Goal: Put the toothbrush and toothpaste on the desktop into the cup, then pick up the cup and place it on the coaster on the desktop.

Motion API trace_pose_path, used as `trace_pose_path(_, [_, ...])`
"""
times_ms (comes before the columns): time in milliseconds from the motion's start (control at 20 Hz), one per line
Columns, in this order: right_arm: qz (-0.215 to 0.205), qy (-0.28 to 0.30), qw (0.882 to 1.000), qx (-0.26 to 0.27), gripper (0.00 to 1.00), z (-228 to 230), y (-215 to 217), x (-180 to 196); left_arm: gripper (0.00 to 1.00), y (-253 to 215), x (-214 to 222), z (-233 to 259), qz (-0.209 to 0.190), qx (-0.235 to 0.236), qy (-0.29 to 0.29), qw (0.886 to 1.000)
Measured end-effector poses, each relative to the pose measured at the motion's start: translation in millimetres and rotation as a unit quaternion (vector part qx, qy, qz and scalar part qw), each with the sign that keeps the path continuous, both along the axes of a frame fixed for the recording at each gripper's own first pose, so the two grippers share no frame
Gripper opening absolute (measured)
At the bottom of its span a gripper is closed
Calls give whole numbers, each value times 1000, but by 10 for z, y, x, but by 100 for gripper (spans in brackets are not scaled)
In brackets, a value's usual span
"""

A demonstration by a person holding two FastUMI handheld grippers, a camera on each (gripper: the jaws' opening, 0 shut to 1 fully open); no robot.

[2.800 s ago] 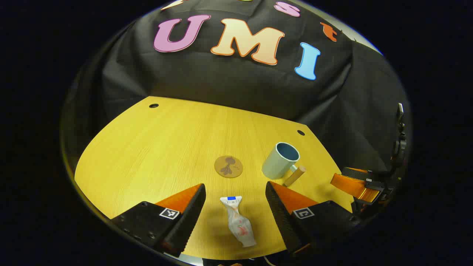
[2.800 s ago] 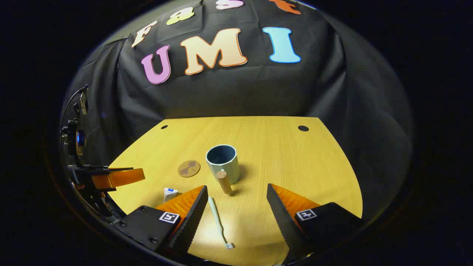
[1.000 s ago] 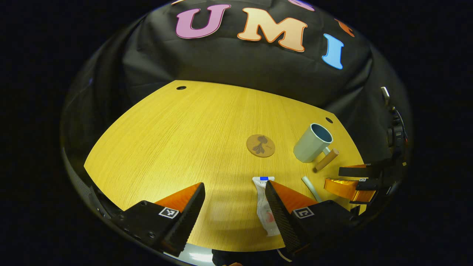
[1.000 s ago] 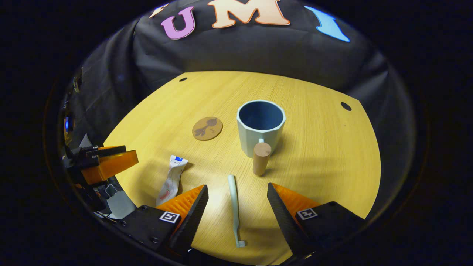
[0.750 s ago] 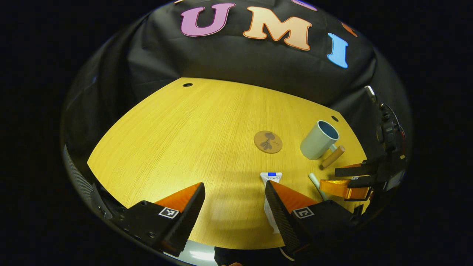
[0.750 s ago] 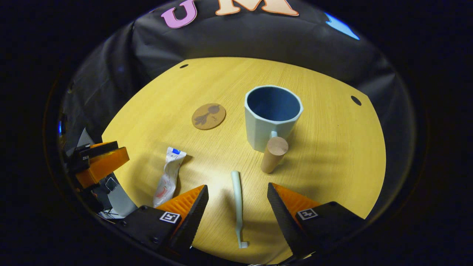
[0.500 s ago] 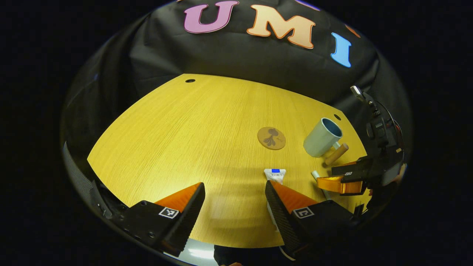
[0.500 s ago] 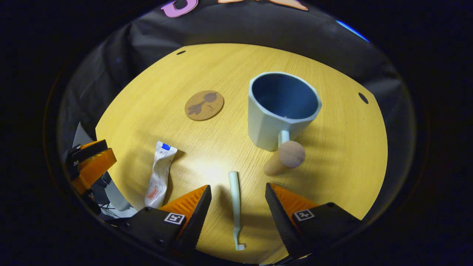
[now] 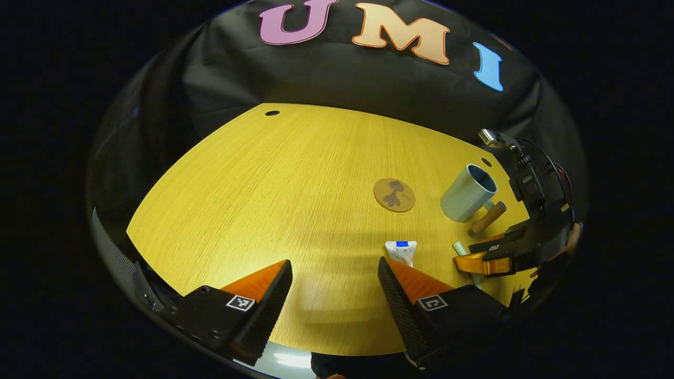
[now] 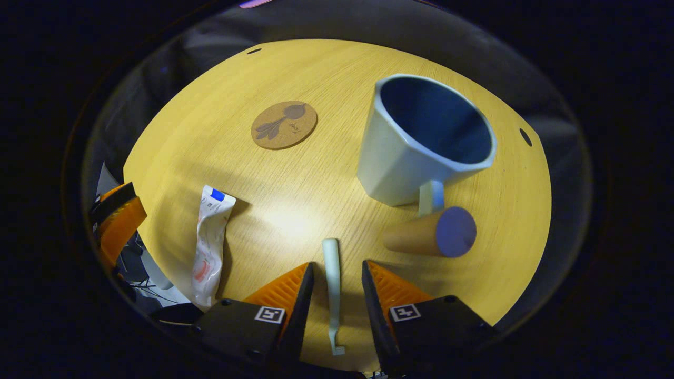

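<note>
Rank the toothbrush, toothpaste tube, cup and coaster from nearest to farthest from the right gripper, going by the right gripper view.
1. Toothbrush: between the right gripper fingers, on the desktop.
2. Toothpaste tube: off to the left, lying flat.
3. Cup: ahead and right, its wooden handle pointing toward the gripper.
4. Coaster: farthest, ahead and left of the cup.

A yellow wood-grain desktop (image 10: pixel 326 79) with a smooth, softly glossy finish is being shown. A smooth glazed-looking cup (image 10: pixel 410 152) with a matt wooden handle (image 10: pixel 416 237), a matt cork-like coaster (image 10: pixel 284 125), a crinkled toothpaste (image 10: pixel 209 237) tube and a smooth plastic toothbrush (image 10: pixel 331 273) are being lit on it.
</note>
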State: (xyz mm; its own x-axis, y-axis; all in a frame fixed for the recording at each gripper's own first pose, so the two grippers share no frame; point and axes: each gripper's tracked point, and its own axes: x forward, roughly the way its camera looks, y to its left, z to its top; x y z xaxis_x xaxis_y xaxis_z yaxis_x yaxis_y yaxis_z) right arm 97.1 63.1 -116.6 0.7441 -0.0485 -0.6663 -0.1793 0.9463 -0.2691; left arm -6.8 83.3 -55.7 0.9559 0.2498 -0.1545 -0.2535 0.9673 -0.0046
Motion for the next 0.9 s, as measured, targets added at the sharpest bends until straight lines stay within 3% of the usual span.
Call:
trace_pose_path(300, [-6, 11, 1000, 3, 17, -2, 46, 9, 95, 30, 20, -34, -3, -5, 10, 1000])
trace_pose_path(600, [-35, 22, 998, 53, 6, -4, 31, -13, 96, 32, 42, -69, -8, -7, 21, 1000])
trace_pose_path(900, [-55, 1, 995, 88, 5, -21, -59, -160, 95, -232, 119, -197, -38, -32, 72, 996])
